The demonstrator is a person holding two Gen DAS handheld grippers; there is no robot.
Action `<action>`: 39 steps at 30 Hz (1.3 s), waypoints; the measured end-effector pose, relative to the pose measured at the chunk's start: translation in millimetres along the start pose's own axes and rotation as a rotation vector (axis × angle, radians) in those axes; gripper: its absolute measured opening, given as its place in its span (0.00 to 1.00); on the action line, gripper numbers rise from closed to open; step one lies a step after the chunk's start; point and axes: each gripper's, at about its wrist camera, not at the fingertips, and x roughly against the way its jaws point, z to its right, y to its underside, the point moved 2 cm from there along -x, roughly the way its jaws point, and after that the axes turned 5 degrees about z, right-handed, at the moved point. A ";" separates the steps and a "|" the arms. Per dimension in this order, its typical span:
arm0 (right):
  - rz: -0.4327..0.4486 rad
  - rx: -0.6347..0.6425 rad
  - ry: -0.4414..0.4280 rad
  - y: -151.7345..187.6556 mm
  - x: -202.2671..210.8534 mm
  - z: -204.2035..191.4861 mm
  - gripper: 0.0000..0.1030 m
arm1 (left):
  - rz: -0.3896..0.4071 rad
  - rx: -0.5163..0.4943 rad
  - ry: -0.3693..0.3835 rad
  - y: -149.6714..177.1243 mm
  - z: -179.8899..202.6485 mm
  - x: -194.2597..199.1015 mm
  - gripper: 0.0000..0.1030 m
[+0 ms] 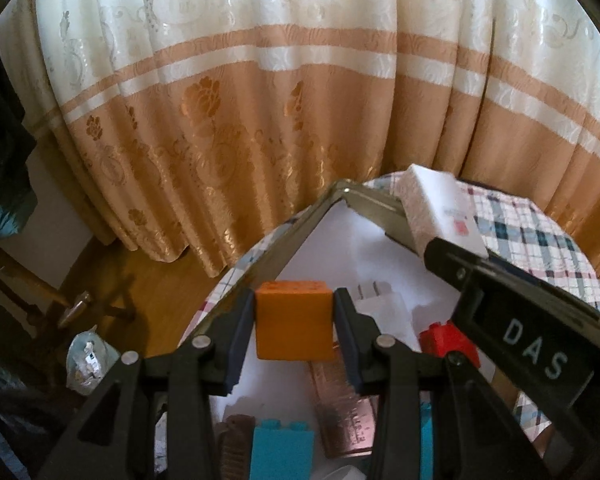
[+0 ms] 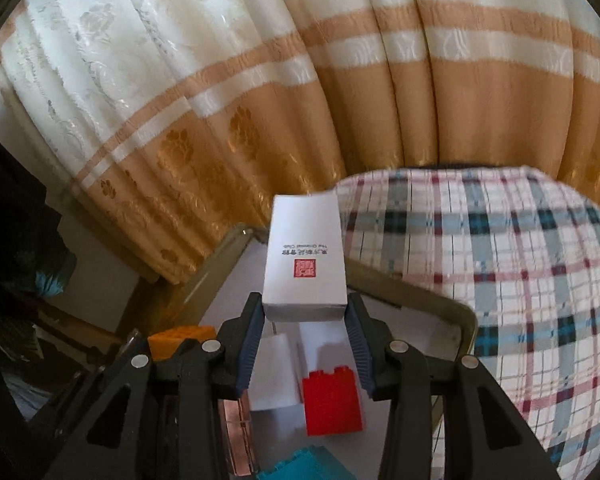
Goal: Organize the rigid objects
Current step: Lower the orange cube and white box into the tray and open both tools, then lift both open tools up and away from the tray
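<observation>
Left wrist view: your left claw (image 1: 294,322) clamps the orange block (image 1: 293,320) above the tray's (image 1: 260,258) far corner | right claw (image 2: 305,334) barely grips the white box (image 2: 305,258) over the tray's far edge | lower both onto bare floor, release gently.

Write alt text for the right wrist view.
The right tongs hold a white box with a red stamp above a tray containing a red brick; plaid cloth and curtain lie behind.
</observation>
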 end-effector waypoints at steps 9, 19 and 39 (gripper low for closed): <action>-0.014 -0.010 -0.030 12.1 -1.2 5.0 0.77 | 0.037 -0.077 -0.069 3.4 12.8 14.0 0.99; 0.061 -0.048 -0.068 25.4 18.0 18.0 0.77 | 0.109 -0.053 -0.108 15.8 5.8 33.0 0.99; 0.501 0.136 0.027 74.5 115.1 -0.2 0.88 | 0.454 0.070 -0.178 73.1 -26.7 107.2 0.99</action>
